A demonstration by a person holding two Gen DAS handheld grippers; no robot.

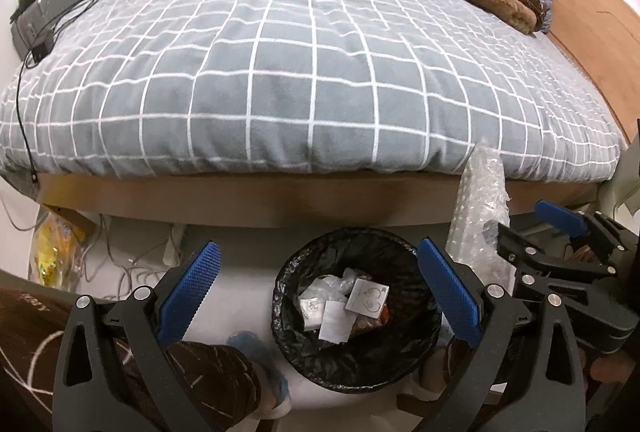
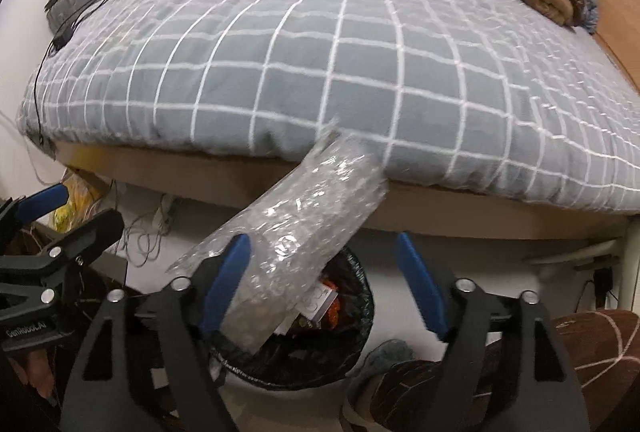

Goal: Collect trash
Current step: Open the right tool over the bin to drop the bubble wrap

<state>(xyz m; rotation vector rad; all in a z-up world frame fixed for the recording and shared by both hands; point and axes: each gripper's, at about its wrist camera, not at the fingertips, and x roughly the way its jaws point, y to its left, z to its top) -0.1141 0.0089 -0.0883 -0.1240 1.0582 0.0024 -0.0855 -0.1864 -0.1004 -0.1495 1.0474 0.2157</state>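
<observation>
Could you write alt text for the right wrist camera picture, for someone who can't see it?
A clear bubble wrap sleeve tilts over a black-lined trash bin between the wide-open blue pads of the right gripper, resting against the left pad. Behind is a bed with a grey checked cover; the left gripper shows at the left edge.

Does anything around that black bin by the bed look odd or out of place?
Yes: a long clear bubble-wrap sheet sticks out of the black-lined round trash bin instead of lying inside. It leans against one blue pad of the wide-open right gripper, its upper end reaching the grey checked bedspread.
</observation>
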